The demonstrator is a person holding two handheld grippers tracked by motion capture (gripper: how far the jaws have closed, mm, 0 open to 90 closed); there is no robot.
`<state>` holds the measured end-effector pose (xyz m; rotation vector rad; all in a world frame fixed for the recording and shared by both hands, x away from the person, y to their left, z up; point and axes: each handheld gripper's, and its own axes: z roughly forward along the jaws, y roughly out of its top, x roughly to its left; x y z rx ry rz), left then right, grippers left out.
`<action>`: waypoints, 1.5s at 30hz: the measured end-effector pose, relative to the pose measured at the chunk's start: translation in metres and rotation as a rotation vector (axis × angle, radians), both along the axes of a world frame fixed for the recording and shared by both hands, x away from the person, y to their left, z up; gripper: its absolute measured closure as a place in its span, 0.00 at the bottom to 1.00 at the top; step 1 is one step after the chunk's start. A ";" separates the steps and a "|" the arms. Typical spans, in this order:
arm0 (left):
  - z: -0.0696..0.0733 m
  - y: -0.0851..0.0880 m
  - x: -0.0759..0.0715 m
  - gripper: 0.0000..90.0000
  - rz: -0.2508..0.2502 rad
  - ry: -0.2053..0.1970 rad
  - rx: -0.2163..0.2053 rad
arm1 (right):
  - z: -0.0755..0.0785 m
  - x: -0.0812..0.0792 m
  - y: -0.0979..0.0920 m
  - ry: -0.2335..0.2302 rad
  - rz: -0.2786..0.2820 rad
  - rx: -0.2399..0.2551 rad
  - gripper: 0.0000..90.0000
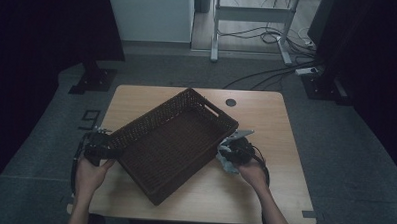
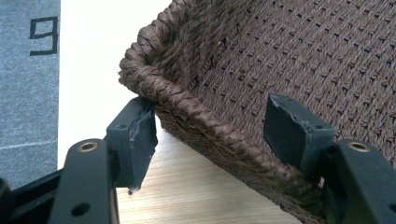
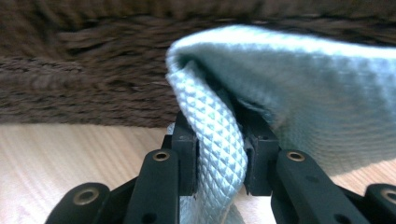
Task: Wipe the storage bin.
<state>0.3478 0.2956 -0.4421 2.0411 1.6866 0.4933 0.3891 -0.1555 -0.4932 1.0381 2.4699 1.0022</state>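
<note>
While the brown woven basket (image 1: 173, 143) sits empty and crooked on the table (image 1: 266, 119), the cloth (image 1: 228, 160) is not in it yet, so that job is left. From the left gripper (image 2: 210, 140), jaws stand apart, one each side of the basket's rim, not squeezing. From the right gripper (image 3: 219, 158), jaws pinch the pale blue, bumpy cloth just beside the basket's wall.

The right gripper (image 3: 220, 154) pinches a pale cloth (image 3: 299, 93) close before the blurred, seemingly woven basket (image 3: 84, 79).
</note>
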 end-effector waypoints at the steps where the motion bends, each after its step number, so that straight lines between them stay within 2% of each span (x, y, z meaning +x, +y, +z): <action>1: 0.000 0.000 0.000 0.39 0.000 0.000 0.000 | 0.000 0.000 0.000 0.000 0.000 0.000 0.77; 24: 0.000 0.000 0.000 0.39 0.000 0.000 0.001 | -0.007 0.030 -0.031 0.003 -0.116 -0.007 0.77; 36: 0.000 0.000 0.000 0.39 0.001 0.000 0.001 | -0.009 0.041 -0.039 -0.001 -0.148 -0.019 0.77; 40: 0.000 0.000 0.000 0.39 0.001 0.000 0.001 | -0.010 0.046 -0.044 -0.001 -0.180 -0.018 0.77; 45: 0.000 0.000 0.000 0.39 0.001 -0.001 0.000 | -0.012 0.047 -0.045 0.005 -0.183 -0.024 0.77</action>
